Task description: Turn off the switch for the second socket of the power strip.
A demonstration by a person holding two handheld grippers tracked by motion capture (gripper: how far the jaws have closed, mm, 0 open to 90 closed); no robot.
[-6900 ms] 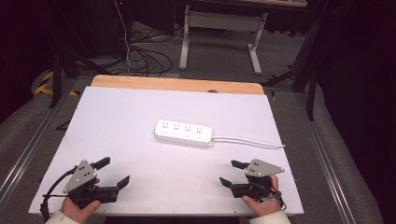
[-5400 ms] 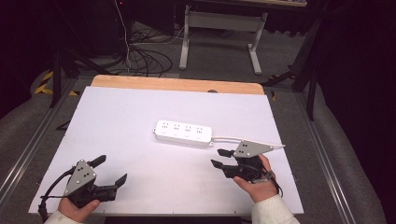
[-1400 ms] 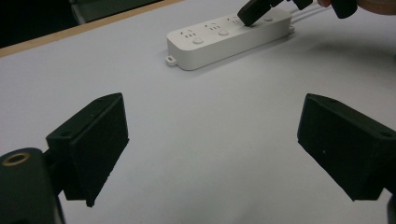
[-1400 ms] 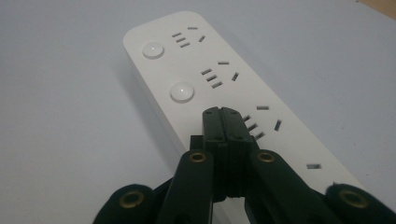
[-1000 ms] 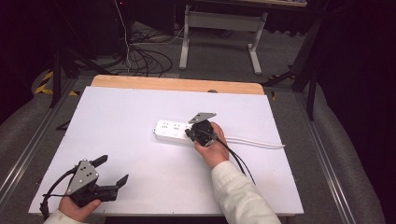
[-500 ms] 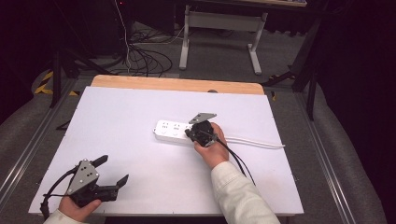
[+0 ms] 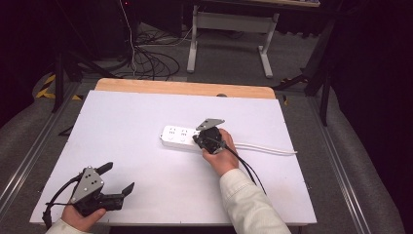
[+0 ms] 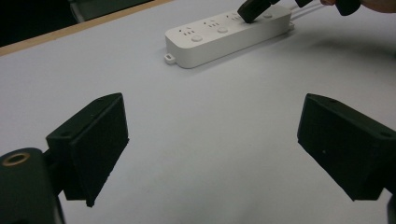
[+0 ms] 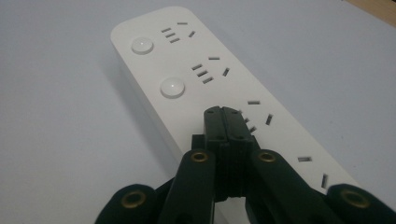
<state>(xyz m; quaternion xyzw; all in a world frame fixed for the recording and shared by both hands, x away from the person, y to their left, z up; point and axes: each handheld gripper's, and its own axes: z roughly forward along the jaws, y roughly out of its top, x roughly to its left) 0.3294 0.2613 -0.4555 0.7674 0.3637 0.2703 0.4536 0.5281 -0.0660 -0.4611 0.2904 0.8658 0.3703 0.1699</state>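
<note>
High view: white power strip (image 7: pixel 182 138) lies at table (image 7: pixel 122 126) centre. Right gripper (image 7: pixel 200 141), jaws clenched together with nothing between, presses its tip on the strip's top at the 3 o'clock end. Left gripper (image 7: pixel 119 180) rests released at 7 o'clock.

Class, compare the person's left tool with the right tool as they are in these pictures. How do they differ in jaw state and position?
The left tool has its jaws spread wide apart, while the right tool has its jaws closed together with nothing between them. The left tool sits near the table's front left corner, away from the power strip; the right tool has its closed tip down on the strip's top, in the row of round buttons. Both are black, two-jawed and hand-held.
</note>
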